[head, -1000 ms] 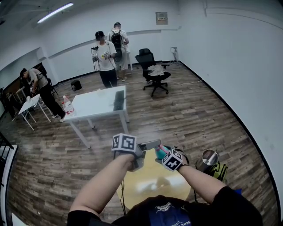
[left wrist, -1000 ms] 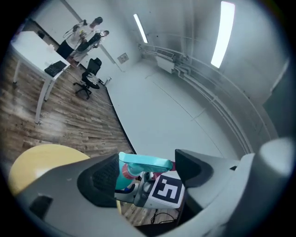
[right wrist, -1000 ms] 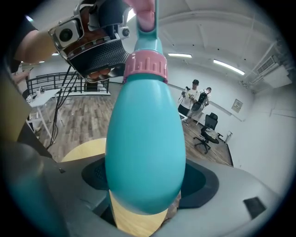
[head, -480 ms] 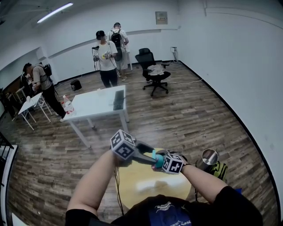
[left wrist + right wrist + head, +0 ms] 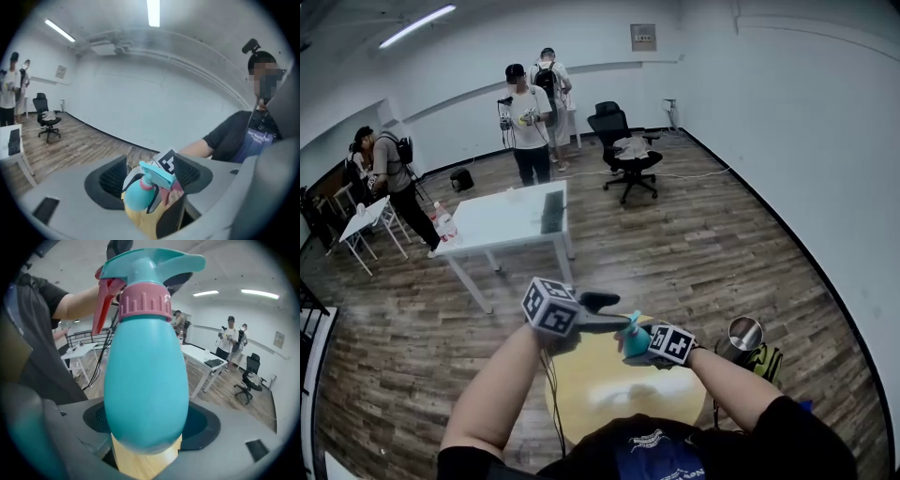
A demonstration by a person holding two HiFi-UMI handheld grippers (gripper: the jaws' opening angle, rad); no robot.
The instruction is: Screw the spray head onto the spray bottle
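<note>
While the right gripper (image 5: pixel 147 423) is clamped on the lower body of the teal spray bottle (image 5: pixel 145 376), its jaws spread wide by the bottle's girth, the bottle's long axis runs out along those jaws, with the pink collar (image 5: pixel 144 305) farthest from the claw. On that collar sits the spray head (image 5: pixel 152 261), teal with a red trigger (image 5: pixel 101 310). It looks seated, though how far the thread has run cannot be told. The left gripper (image 5: pixel 151 177) meets it from the person's left, roughly across the bottle's axis. Its jaws stand apart with the head between them, and no pad is seen pressing on it. The left is thus the claw nearer the head, and the coming move likely turns on it closing there and rolling about the bottle's axis. Bottle and head are held in the air over the far edge of the round yellow table (image 5: pixel 581 375), not resting on it.
</note>
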